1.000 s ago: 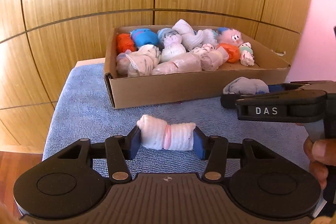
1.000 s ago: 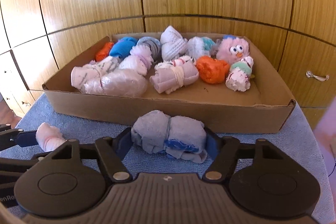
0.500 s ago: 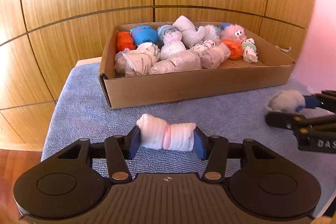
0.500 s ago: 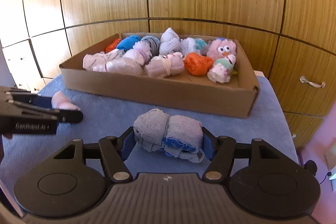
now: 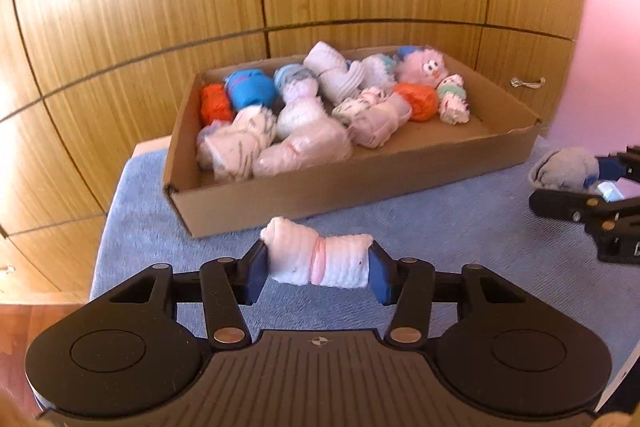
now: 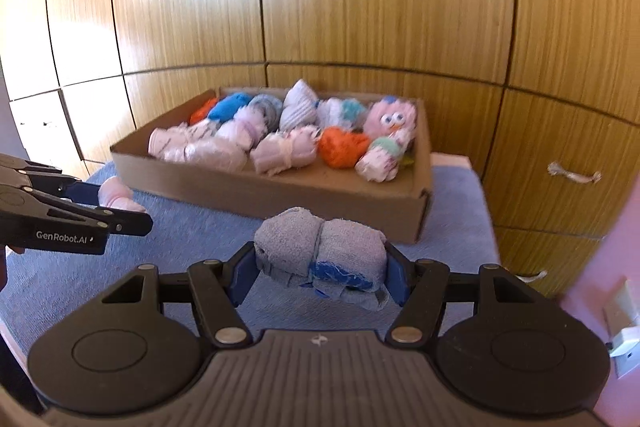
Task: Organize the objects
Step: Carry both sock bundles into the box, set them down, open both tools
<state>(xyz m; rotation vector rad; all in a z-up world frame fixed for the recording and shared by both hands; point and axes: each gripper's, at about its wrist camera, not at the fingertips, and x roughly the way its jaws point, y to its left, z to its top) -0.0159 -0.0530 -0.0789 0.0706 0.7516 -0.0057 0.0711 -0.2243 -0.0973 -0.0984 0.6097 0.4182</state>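
Observation:
My left gripper (image 5: 316, 269) is shut on a white rolled sock bundle (image 5: 318, 261) with a pink band, held above the blue towel (image 5: 440, 223). The right gripper (image 6: 320, 269) is shut on a grey rolled sock bundle (image 6: 320, 251) with a blue patch. Both hang in front of a shallow cardboard box (image 5: 320, 187) filled with several rolled socks and a pink fuzzy toy (image 5: 424, 65). In the left wrist view the right gripper (image 5: 576, 187) shows at the right edge with the grey bundle (image 5: 564, 169). The left gripper (image 6: 120, 205) shows at the left of the right wrist view.
The box (image 6: 280, 195) sits on a blue towel over a small table against wooden cabinet doors (image 6: 360, 7). A metal drawer handle (image 6: 574, 175) is to the right. A pink wall (image 5: 608, 27) stands at the right, with wood floor (image 5: 24, 323) to the left.
Both grippers have pulled back and up from the box with their bundles still held. The right gripper has moved away to the right in the left wrist view.

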